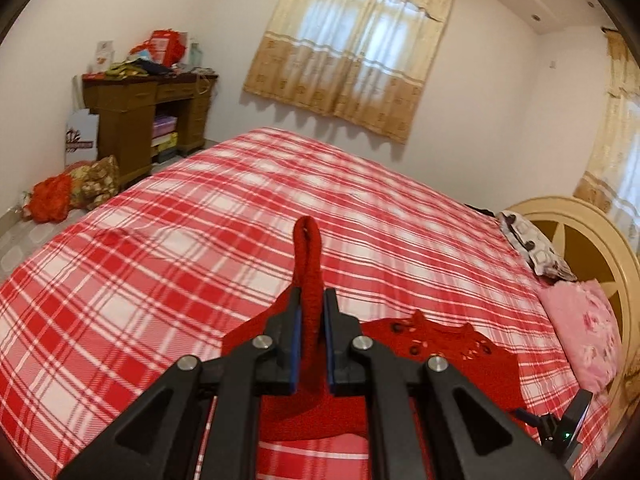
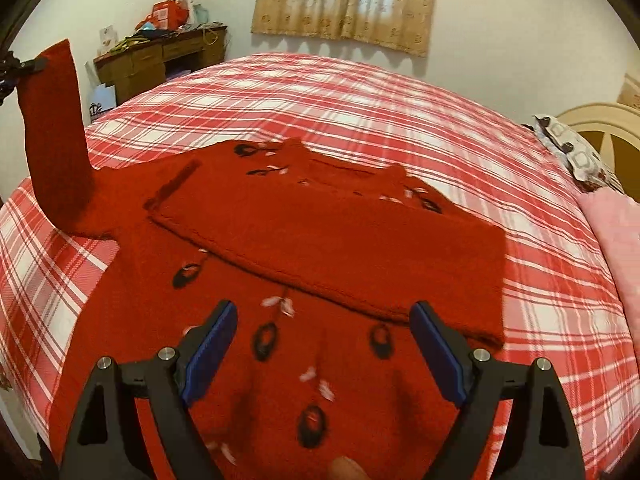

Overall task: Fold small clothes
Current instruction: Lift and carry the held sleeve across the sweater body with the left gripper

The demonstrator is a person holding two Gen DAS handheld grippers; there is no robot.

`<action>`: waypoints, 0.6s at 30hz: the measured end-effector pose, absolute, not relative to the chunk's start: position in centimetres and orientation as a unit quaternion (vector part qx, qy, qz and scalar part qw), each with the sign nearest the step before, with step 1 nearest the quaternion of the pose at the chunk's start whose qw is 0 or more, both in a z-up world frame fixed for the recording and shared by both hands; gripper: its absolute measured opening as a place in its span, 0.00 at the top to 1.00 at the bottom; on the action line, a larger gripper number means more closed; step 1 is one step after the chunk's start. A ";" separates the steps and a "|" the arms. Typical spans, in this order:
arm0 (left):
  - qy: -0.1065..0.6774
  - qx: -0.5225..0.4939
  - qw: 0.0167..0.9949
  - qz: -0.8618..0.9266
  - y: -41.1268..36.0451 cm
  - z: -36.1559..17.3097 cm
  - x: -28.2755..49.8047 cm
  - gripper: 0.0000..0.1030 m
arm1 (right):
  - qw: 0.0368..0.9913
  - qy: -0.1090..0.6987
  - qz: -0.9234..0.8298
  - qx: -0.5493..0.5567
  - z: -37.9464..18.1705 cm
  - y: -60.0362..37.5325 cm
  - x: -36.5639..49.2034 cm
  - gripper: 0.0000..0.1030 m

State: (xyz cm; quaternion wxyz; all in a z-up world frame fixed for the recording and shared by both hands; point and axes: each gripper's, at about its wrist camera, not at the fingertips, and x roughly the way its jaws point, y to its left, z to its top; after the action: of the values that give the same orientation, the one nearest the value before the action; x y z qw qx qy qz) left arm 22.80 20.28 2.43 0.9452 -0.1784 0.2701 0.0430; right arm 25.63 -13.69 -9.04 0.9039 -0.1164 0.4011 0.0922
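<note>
A: Left gripper (image 1: 311,300), what's w/ the fingers (image 1: 294,322)?

B: Pressed nearly together, pinching the cuff end of the red knitted sweater's left sleeve (image 1: 307,264). Cloth sticks up past the tips as a folded loop. In the right wrist view the same sleeve (image 2: 56,140) stands lifted off the bed, clamped at far left.

A: Right gripper (image 2: 322,312)?

B: Fingers (image 2: 212,344) spread wide, nothing btwn the blue pads. They hover just over the sweater front, not touching as far as I can tell.

A: Where's the sweater itself?

B: Red knitted sweater w/ black-and-white embroidered motifs (image 2: 280,320) lies flat on the bed w/ the red-and-white plaid sheet (image 2: 400,120), near the edge closest to the cams. The other sleeve (image 2: 328,248) is folded across the chest, lying diagonally.

A: Anything else near?

B: Pink floral pillow (image 1: 584,332) by the cream headboard (image 1: 576,232), well apart from the sweater.
</note>
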 end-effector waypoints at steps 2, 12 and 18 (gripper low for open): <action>0.269 -0.174 0.947 0.030 19.0 2.8 23.1 0.91 | 0.904 0.402 0.088 -0.115 -8.9 -14.7 25.4 0.14; 0.262 -0.179 0.948 -0.020 13.4 5.0 25.7 0.91 | 0.913 0.395 0.057 -0.089 -8.2 -20.9 23.8 0.14; 0.245 -0.180 0.951 -0.049 9.9 7.0 27.2 0.91 | 0.919 0.387 0.039 -0.062 -8.1 -24.6 22.6 0.14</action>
State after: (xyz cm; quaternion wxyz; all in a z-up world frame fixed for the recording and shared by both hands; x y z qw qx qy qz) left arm 27.21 9.90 7.00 0.9515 -0.1799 0.2447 -0.0491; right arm 22.62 -24.63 -8.10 0.9191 -0.0620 0.3870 0.0394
